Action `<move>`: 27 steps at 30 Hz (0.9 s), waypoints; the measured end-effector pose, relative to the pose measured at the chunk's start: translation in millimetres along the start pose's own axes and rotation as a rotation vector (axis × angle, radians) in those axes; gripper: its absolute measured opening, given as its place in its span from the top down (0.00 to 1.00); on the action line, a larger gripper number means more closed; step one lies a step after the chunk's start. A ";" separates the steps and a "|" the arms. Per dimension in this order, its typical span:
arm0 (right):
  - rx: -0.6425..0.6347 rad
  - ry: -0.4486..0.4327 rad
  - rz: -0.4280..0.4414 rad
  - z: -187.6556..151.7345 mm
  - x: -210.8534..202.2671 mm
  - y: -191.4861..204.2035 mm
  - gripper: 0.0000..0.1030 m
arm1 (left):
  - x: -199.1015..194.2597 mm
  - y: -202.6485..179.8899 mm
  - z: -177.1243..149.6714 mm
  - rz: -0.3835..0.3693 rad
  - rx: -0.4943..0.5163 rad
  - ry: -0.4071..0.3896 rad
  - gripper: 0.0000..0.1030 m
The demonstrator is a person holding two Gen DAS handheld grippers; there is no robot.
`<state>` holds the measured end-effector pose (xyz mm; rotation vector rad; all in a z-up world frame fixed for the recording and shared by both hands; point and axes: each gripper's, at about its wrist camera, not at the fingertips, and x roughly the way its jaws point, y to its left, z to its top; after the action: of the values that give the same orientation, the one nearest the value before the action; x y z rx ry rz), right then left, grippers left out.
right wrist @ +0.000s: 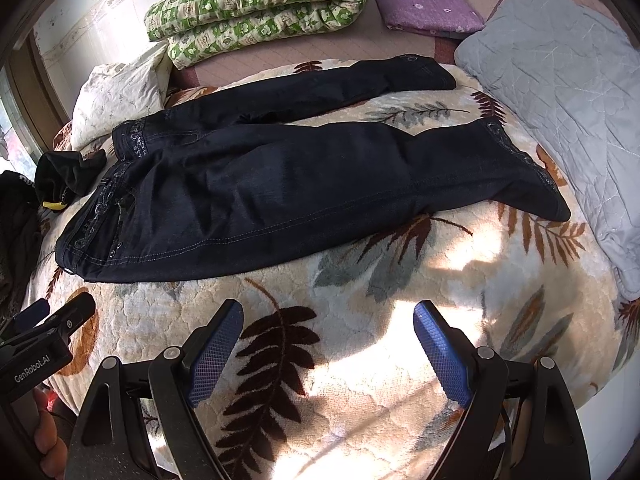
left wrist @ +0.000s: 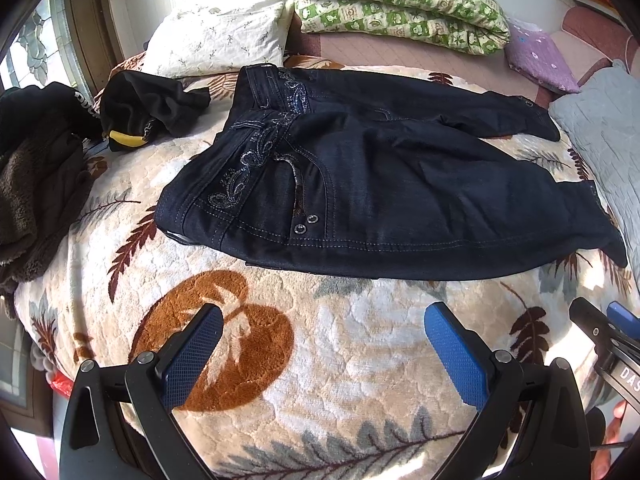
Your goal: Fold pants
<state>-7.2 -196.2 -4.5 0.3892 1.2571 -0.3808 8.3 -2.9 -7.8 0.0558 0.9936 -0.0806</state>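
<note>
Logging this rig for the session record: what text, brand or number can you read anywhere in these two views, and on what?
"GenRobot.AI": on the left gripper, right wrist view.
"DAS", cut off by the frame edge: on the right gripper, left wrist view.
White letters on the black garment at left: too cropped to read.
Pants: embroidery only.

bed: leaf-print blanket (right wrist: 360,280) | far: green quilt (left wrist: 400,0) (folded) | left: window (left wrist: 36,48) | light: sunlit

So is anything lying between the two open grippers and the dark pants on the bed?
Nothing visible does. Only bare leaf-print blanket separates the left gripper and the right gripper from the near edge of the pants. The black garment lies off past the waistband, out of the way.
</note>
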 end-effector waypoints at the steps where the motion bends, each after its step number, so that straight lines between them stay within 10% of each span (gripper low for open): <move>1: 0.001 -0.001 -0.001 0.0 0.2 -0.3 0.14 | 0.6 -0.1 0.3 0.000 0.000 0.002 0.01; 18: -0.008 0.018 0.013 6.1 5.1 -2.0 0.14 | 10.4 -1.3 11.6 0.012 0.014 0.036 0.01; 27: -0.015 0.008 0.056 102.9 -2.3 -62.4 0.14 | 32.9 33.5 114.9 -0.015 0.044 0.156 0.01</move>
<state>48.2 -300.2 20.0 0.4122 1.2531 -0.3220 125.2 19.4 27.5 0.0967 1.1483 -0.1130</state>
